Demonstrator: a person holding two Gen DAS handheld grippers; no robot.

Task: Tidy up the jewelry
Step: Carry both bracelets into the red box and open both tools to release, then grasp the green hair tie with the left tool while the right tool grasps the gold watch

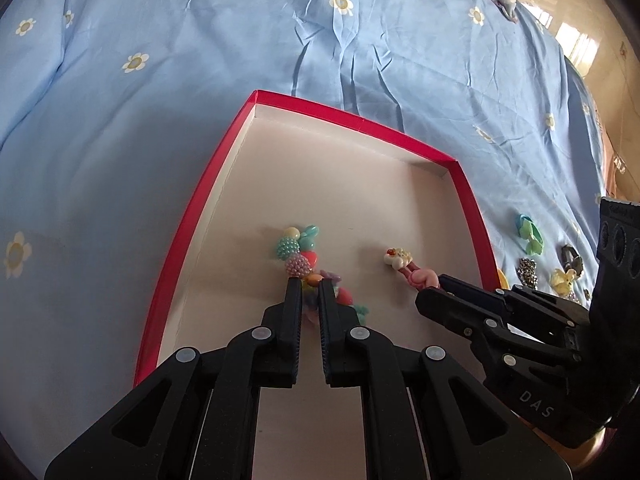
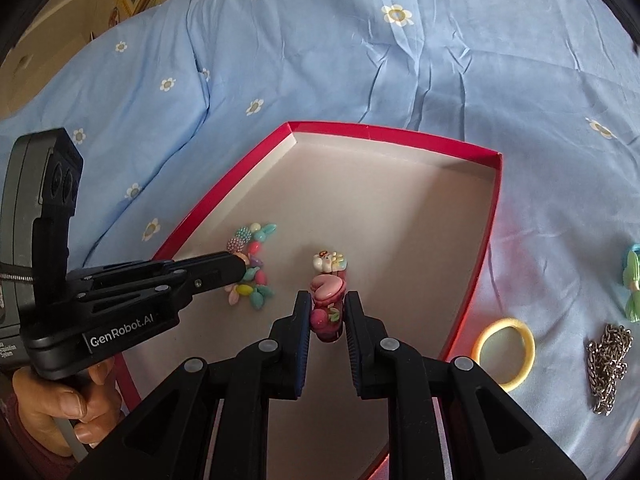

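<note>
While the bead bracelet (image 1: 304, 264) lies on the white floor of the red box (image 1: 192, 216), the left gripper (image 1: 310, 292) has its fingers narrowed around the bracelet's near end, beads showing in the slim gap between them; whether the pads truly bite cannot be told. Seen from the right wrist, the bracelet (image 2: 252, 268) curls beside the left gripper (image 2: 240, 268) tip, near the box's (image 2: 490, 240) left wall. Right of it in the box lies a pink clip (image 2: 327, 300) with a cream charm at its far end. The right gripper (image 2: 328, 308) straddles the clip, fingers spread, gaps showing on both sides. Outside the box, on the blue flowered sheet (image 2: 360, 60), rest a yellow hair tie (image 2: 505, 354), a metal chain (image 2: 608, 364) and a green bow (image 2: 634, 288).
</note>
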